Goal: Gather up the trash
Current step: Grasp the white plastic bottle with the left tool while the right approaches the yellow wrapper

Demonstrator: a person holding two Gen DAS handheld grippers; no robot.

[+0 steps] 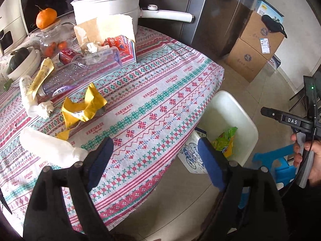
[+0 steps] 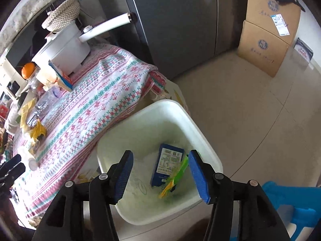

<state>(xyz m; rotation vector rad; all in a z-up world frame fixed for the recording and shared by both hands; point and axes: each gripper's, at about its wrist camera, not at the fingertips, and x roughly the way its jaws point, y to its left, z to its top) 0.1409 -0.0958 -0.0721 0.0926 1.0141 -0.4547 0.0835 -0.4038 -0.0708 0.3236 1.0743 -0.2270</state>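
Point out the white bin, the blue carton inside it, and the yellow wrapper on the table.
white bin (image 2: 208, 154), right wrist view, right rim
blue carton (image 2: 164, 166), right wrist view, printed face
yellow wrapper (image 1: 90, 102), left wrist view, crumpled middle

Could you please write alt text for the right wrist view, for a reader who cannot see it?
The open right gripper hangs over a white bin on the floor, holding nothing; a blue carton and green wrapper lie inside. Left of the bin stands a table with patterned tablecloth.

Bright, even daylight, soft shadows, strong fisheye bending with dark corners, and glare on the white pot (image 1: 106, 4).
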